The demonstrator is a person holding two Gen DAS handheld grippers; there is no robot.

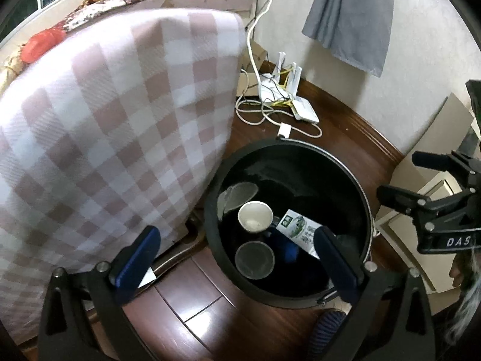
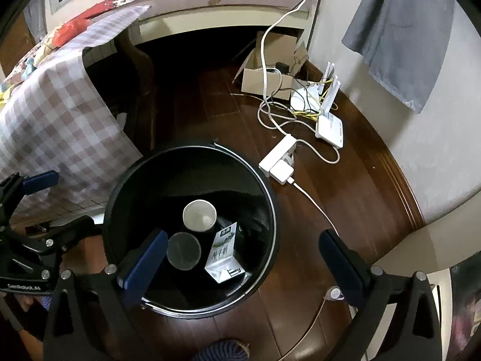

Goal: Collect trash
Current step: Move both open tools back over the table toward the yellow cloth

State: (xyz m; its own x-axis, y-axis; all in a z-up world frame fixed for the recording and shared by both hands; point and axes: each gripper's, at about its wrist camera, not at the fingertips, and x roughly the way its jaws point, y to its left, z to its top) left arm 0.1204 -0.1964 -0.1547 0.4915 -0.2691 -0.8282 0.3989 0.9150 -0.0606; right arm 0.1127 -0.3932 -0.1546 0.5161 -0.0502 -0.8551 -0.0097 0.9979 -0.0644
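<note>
Hanging wide apart and empty over the black bin point(image 2: 270, 198), left gripper point(image 1: 237, 258) and right gripper point(image 2: 243, 258); the paper cup point(image 2: 199, 216) and milk carton point(image 2: 224, 255) at frame centre look light and crushable, best pinched gently across their sides.

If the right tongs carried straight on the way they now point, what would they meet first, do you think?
Probably the milk carton lying in the black bin, beside the white paper cup. The right tongs are open and empty; depth inside the bin is hard to judge.
</note>
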